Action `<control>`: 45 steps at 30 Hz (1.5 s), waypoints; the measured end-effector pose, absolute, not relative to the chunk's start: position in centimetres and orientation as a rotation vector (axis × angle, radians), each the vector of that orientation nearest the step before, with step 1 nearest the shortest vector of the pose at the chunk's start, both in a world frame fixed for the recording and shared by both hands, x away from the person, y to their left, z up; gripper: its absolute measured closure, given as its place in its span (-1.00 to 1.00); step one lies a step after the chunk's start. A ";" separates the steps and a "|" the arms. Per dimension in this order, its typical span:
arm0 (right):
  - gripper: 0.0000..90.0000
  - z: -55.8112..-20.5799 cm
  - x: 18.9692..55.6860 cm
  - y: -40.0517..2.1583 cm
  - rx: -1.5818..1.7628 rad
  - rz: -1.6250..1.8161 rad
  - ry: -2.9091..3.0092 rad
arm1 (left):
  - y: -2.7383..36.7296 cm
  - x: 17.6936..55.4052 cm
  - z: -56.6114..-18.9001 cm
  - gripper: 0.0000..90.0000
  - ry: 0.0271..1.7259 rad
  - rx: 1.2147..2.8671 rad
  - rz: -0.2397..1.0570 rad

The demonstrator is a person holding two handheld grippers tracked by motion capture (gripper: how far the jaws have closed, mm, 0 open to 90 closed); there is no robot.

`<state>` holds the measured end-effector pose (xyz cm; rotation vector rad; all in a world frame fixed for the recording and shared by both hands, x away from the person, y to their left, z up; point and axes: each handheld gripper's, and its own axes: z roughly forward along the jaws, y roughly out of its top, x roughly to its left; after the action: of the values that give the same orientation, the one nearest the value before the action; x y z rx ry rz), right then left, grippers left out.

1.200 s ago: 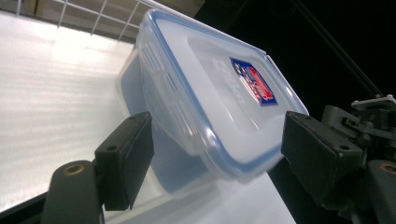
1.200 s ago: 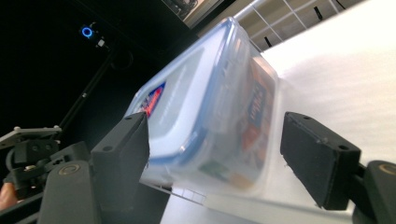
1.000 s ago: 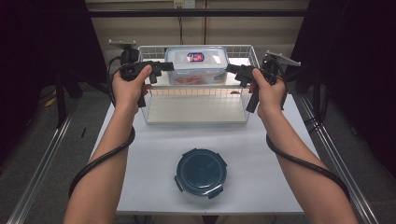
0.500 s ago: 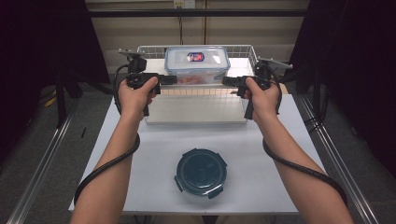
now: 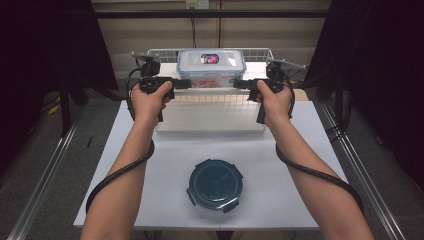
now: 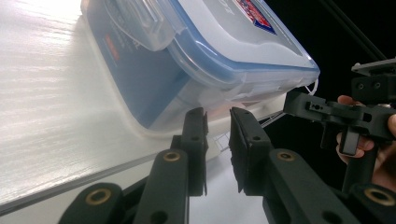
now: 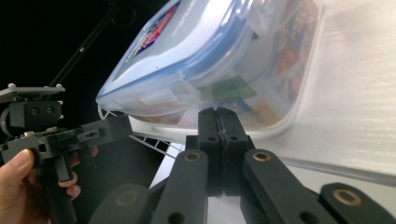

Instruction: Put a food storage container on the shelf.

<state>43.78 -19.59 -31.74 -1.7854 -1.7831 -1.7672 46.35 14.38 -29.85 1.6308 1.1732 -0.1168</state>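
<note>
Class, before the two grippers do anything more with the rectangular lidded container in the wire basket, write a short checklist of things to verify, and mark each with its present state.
1. Left gripper jaws parted, at container's end: ok.
2. Right gripper jaws parted: not ok, pressed together.
3. Rectangular lidded container lid on: ok.
4. Either gripper touching the container: cannot tell.
5. Wire basket squarely on the table: ok.
6. Round lidded container away from the basket: ok.

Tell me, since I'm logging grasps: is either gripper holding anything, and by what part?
Nothing is clearly held. The left gripper is open beside the lidded container; the right gripper is shut with nothing visible between its jaws.
</note>
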 end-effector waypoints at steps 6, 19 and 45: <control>0.54 -31.7 42.9 -19.7 -1.769 -1.760 -1.774 | 14.5 45.3 -30.0 0.55 1.147 1.641 -0.166; -0.17 -32.2 40.1 -20.3 -1.772 -1.773 -1.827 | 14.0 43.2 -30.8 -0.13 1.119 1.649 -0.174; -0.39 -36.3 36.6 -22.0 -1.735 -1.740 -1.834 | 14.4 40.6 -34.0 -0.56 1.134 1.641 -0.183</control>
<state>36.57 -22.02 -36.32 -1.7351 -1.8343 -1.7399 40.62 14.35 -34.02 1.6408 1.1336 -0.1835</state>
